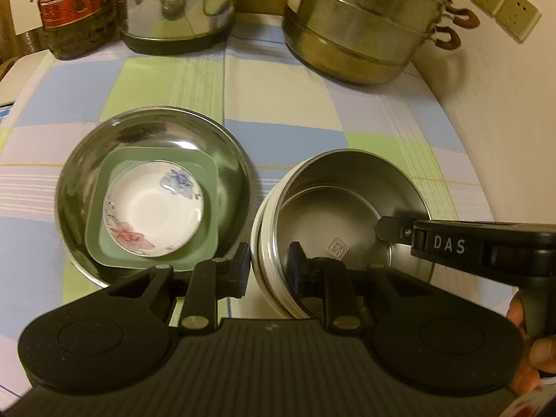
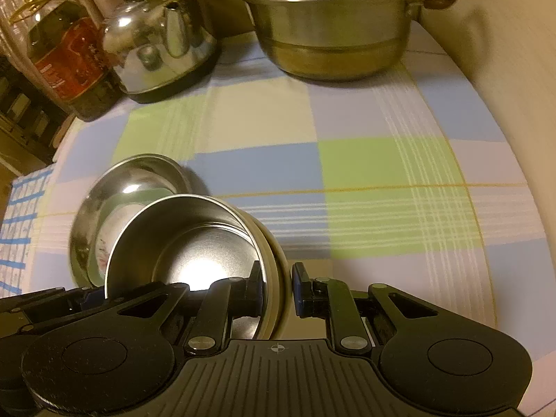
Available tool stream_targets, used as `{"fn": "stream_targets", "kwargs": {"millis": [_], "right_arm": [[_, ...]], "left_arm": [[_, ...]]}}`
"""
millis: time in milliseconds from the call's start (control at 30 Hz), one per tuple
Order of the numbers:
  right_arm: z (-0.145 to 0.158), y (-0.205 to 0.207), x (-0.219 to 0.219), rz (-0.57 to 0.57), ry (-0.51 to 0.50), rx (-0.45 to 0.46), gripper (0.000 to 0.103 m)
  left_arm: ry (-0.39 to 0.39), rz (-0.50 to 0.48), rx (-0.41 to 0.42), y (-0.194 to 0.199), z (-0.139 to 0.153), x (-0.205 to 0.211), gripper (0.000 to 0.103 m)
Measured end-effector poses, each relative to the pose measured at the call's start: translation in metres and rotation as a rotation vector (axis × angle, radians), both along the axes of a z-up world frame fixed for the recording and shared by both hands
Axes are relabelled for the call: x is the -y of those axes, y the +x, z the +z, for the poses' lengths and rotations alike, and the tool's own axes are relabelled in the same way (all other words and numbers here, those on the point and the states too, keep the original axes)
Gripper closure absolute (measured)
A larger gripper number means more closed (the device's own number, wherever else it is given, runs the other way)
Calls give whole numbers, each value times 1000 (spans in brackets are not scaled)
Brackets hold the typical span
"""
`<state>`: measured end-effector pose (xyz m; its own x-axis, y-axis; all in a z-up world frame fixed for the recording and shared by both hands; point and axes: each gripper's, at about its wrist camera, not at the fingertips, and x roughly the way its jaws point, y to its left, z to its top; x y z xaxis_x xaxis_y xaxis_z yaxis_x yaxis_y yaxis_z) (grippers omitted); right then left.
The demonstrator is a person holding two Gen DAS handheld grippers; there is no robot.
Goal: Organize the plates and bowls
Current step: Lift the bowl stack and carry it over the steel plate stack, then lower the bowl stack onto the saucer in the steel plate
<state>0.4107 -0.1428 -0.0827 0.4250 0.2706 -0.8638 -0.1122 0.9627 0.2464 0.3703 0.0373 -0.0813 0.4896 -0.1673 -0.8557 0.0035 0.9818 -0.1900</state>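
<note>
A steel-lined white bowl [image 1: 351, 205] sits on the checked cloth, right of a wide steel dish [image 1: 69, 187]. The dish holds a green square plate [image 1: 208, 187] with a small flowered white saucer [image 1: 153, 215] on top. My left gripper [image 1: 269, 267] straddles the white bowl's near-left rim, one finger inside, one outside. My right gripper [image 2: 276, 288] straddles the same bowl [image 2: 194, 243] at its right rim; it also shows in the left wrist view [image 1: 392, 227]. The steel dish [image 2: 132, 180] lies behind the bowl.
At the back stand a stacked steel steamer pot [image 1: 365, 24], a steel kettle [image 1: 177, 7] and a dark jar with a red label [image 1: 76, 10]. A wall with sockets [image 1: 504, 10] curves along the right. Checked cloth [image 2: 382, 173] lies beyond the bowls.
</note>
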Motion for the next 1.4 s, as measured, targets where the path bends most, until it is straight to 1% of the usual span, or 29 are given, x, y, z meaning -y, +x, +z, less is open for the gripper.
{"fn": "stream_targets", "kwargs": {"millis": [300, 767, 1067, 1400], "right_arm": [[9, 7, -30, 61, 11, 24, 87], [11, 23, -84, 168, 32, 38, 87], [8, 44, -117, 211, 27, 20, 88], [1, 59, -135, 221, 7, 9, 88]], "left_arm": [[4, 67, 18, -1, 10, -28, 82], [34, 176, 37, 3, 20, -80, 82], [39, 205, 27, 19, 19, -107, 82], [31, 217, 4, 32, 10, -121, 82]]}}
